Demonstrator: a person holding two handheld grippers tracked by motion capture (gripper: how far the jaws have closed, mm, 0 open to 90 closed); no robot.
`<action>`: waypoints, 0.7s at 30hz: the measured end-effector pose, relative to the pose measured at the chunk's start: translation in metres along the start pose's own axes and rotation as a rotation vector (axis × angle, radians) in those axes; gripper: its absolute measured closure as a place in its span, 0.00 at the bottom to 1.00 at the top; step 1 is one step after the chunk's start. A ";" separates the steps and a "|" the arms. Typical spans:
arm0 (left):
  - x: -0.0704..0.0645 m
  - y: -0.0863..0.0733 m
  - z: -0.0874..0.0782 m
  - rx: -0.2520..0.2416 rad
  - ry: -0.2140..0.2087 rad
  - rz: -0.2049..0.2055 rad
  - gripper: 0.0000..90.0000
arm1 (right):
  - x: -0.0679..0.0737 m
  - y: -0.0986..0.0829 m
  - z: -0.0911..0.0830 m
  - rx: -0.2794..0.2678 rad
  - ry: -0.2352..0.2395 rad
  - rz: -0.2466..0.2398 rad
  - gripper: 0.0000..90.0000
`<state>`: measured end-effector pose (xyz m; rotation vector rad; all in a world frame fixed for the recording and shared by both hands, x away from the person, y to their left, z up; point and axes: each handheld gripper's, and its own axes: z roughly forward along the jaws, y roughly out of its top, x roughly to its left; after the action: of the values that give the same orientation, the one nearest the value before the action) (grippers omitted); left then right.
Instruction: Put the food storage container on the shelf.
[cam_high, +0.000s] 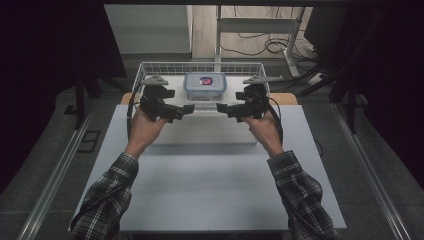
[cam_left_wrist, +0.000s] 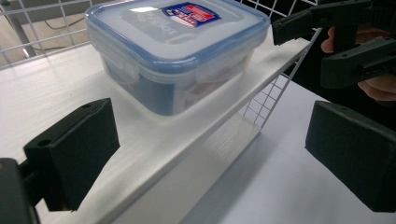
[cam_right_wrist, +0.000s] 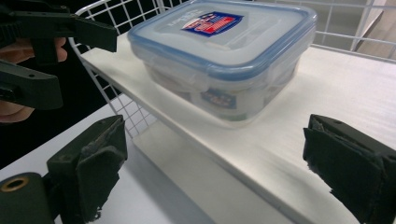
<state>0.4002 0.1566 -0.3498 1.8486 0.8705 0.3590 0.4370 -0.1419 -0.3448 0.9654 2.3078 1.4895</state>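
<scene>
1. High view: a clear food container (cam_high: 204, 85) with a blue-rimmed lid sits on a white shelf board (cam_high: 200, 111) inside a white wire basket (cam_high: 150, 66), at the far middle of the bench (cam_high: 210, 190).
2. Left tongs (cam_high: 187, 109) and right tongs (cam_high: 223, 109) are held just near of the container, tips pointing inward toward each other, apart from it.
3. Left gripper view: left tongs (cam_left_wrist: 210, 154) are released, jaws wide apart with nothing between the pads; container (cam_left_wrist: 177, 51) lies ahead, untouched. The right tongs (cam_left_wrist: 299, 28) show at far right.
4. Right gripper view: right tongs (cam_right_wrist: 210, 168) are likewise released, empty. It shows a printed label on the container's side wall (cam_right_wrist: 219, 98), which the high view cannot resolve.
5. Both gripper views show the red-and-blue lid sticker; the high view gives it as a blur.
</scene>
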 end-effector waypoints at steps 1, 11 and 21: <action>-0.002 -0.001 -0.001 -0.002 -0.002 0.002 0.02 | 0.001 -0.001 -0.001 0.000 -0.001 -0.003 0.06; -0.017 -0.012 -0.009 -0.023 -0.027 0.022 0.01 | 0.012 -0.010 -0.010 -0.012 0.001 -0.040 0.06; -0.032 -0.031 -0.014 -0.031 -0.027 0.052 0.02 | 0.020 -0.023 -0.018 -0.023 0.022 -0.056 0.06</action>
<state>0.3570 0.1503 -0.3661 1.8462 0.7956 0.3772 0.4036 -0.1478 -0.3535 0.8755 2.3082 1.5083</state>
